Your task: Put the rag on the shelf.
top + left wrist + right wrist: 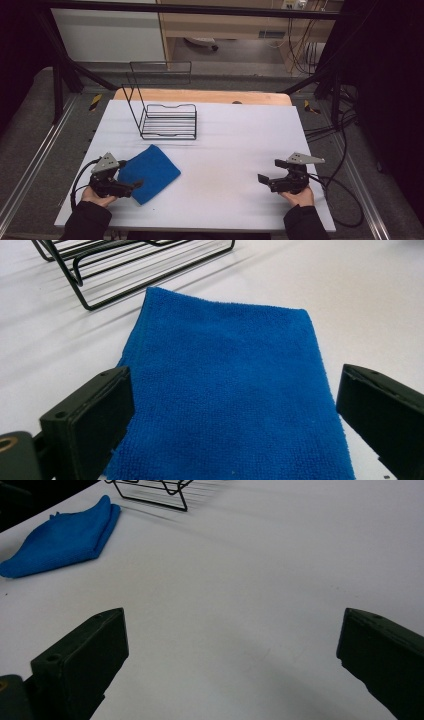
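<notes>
On the white surface (225,150), near left: folded blue cloth (150,172) lying flat.
Left claw (131,183): jaws spread wide, one on each side of the cloth's near end, not pressing on it.
Right claw (267,171): jaws wide apart over bare surface, well apart from the cloth.
Wire rack (167,120): just behind the cloth.

The person wears dark long sleeves (87,220). Each black two-jaw gripper (131,178) carries a grey three-cornered plate (106,162) and trails a black cable (80,176).
</notes>
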Motion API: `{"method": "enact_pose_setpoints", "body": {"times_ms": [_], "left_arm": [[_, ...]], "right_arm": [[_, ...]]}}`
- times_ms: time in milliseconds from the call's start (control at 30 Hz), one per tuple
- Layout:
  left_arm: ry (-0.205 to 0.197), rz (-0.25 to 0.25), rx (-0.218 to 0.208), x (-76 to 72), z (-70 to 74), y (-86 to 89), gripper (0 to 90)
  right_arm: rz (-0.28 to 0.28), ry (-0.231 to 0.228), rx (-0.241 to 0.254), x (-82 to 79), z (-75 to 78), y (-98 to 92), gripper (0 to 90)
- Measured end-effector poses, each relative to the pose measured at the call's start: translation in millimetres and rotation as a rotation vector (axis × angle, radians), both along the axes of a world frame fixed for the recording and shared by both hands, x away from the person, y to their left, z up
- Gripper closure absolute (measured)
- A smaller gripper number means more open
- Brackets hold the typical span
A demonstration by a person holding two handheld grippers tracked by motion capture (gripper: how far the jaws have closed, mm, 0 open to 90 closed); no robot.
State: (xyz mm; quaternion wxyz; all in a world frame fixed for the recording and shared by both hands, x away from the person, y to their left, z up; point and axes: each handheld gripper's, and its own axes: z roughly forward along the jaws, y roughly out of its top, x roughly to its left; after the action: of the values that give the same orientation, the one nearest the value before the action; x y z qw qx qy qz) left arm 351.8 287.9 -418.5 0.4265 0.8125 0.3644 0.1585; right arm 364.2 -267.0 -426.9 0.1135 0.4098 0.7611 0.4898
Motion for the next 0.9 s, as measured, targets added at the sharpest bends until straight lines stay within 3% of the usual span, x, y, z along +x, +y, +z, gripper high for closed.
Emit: {"method": "enact_pose_setpoints", "body": {"times_ms": [500, 900], "left_arm": [[0.011, 0.012, 0.006, 0.8, 3.8, -11.9, 3.8], [0.027, -0.001, 0.008, 9.8, 16.5, -42.8, 8.4]], "right_arm": [[0.003, 0.015, -0.012, 0.1, -1.9, 4.0, 1.1], [0.003, 0.018, -0.034, 0.9, -3.7, 6.4, 1.1]]}}
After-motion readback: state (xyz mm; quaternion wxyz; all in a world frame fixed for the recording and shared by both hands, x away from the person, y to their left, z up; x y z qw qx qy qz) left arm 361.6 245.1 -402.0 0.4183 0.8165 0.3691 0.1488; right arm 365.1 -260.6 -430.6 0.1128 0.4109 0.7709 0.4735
